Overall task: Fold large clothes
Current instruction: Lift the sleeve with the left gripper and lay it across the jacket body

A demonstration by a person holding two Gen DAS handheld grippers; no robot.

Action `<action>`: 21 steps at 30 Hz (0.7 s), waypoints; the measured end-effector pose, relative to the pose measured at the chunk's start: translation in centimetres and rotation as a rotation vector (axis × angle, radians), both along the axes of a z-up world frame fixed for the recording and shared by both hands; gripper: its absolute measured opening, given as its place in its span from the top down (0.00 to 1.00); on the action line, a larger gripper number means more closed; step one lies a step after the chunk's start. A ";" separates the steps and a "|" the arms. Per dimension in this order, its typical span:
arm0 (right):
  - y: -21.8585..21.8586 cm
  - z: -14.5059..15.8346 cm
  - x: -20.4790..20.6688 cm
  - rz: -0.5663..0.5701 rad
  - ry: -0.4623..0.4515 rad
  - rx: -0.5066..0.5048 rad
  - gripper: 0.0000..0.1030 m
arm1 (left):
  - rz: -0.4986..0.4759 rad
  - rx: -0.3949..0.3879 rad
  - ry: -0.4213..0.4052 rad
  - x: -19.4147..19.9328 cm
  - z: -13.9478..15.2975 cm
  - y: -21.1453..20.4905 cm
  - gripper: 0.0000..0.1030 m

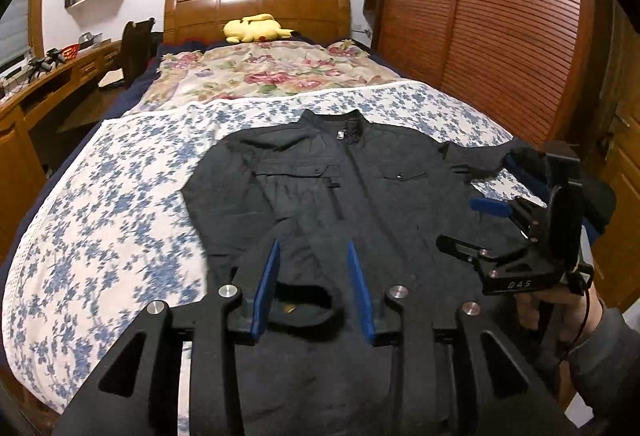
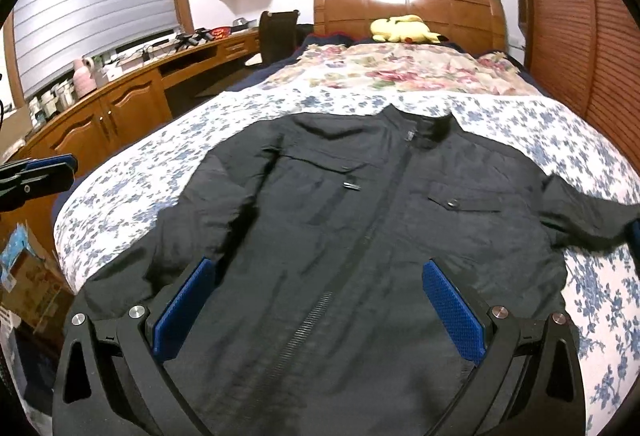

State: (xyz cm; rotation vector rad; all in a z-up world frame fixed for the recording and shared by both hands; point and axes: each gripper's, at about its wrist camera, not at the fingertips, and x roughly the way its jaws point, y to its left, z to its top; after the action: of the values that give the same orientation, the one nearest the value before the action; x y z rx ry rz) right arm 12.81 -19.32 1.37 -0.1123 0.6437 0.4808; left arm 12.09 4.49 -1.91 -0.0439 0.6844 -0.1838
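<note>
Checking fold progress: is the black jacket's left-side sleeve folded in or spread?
Folded in: the black zip-front jacket's sleeve lies across its body, cuff near the hem.

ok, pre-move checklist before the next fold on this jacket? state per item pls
1. Jacket lying front up on the bed, zip closed: ok.
2. Sleeve on the picture's left folded in over the body, cuff on the front: ok.
3. Other sleeve folded in: not ok, it sticks out sideways onto the bedspread.
4. Left claw free of cloth: ok, pads apart, cuff seen between them, not pinched.
5. Right claw open and empty: ok, wide above the jacket front.
6. Hem lying flat: cannot tell, hidden under the claws.
</note>
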 end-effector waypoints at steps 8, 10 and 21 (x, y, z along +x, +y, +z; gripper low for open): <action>5.1 -0.2 -0.2 0.080 0.017 -0.061 0.00 | 0.057 -0.052 -0.008 -2.0 -1.4 5.8 0.28; 6.6 -0.5 0.4 0.107 0.030 -0.070 0.00 | 0.081 -0.058 -0.008 -2.6 -1.9 7.2 0.27; 13.3 -2.4 4.1 0.246 0.103 -0.117 0.00 | 0.189 -0.066 0.017 -4.8 -3.9 12.4 0.26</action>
State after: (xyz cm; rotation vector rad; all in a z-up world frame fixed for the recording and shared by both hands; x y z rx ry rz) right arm 16.89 -6.01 -1.06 -0.2805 0.7635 0.6891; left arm 7.25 16.87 -5.82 -0.1732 0.6869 -0.0240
